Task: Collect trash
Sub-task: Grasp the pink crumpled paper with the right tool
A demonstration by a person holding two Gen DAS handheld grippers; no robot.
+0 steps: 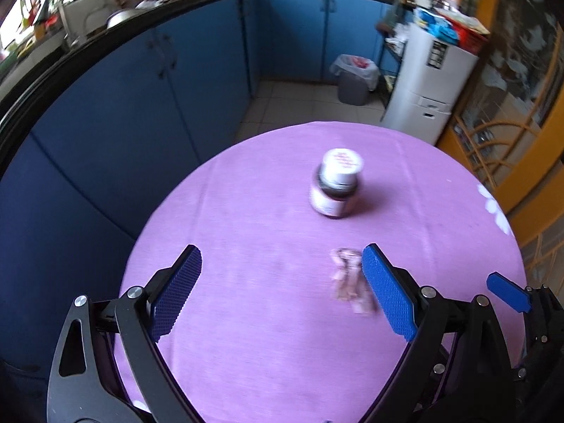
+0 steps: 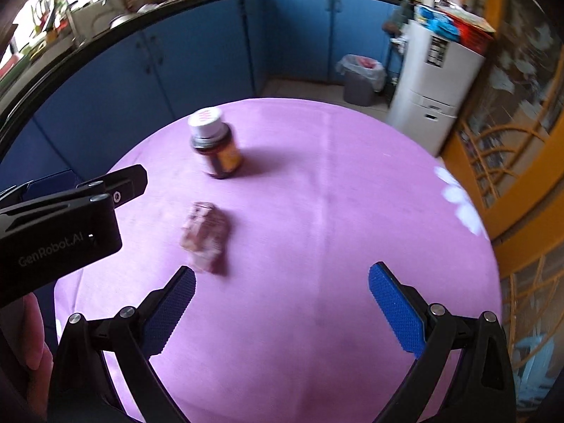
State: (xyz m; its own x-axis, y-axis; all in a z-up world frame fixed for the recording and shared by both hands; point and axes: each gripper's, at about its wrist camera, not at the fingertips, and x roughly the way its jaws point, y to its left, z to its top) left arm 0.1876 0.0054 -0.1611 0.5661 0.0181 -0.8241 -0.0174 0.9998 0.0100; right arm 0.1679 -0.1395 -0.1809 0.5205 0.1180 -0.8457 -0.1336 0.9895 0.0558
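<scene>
A crumpled pinkish clear wrapper (image 1: 347,278) lies on the round table's purple cloth (image 1: 268,211); it also shows in the right wrist view (image 2: 206,234). A dark bottle with a white cap (image 1: 336,183) stands beyond it, also seen in the right wrist view (image 2: 215,148). My left gripper (image 1: 282,264) is open and empty above the table, its right finger beside the wrapper. My right gripper (image 2: 282,283) is open and empty, the wrapper ahead to its left. A grey bin with a white liner (image 1: 354,79) stands on the floor beyond the table, also in the right wrist view (image 2: 359,79).
Blue cabinets (image 1: 158,70) with a black counter curve round the left and back. A white appliance (image 1: 433,81) stands to the right of the bin. An orange-framed glass door (image 1: 511,123) is at the right. The left gripper's body (image 2: 60,225) shows at the right view's left edge.
</scene>
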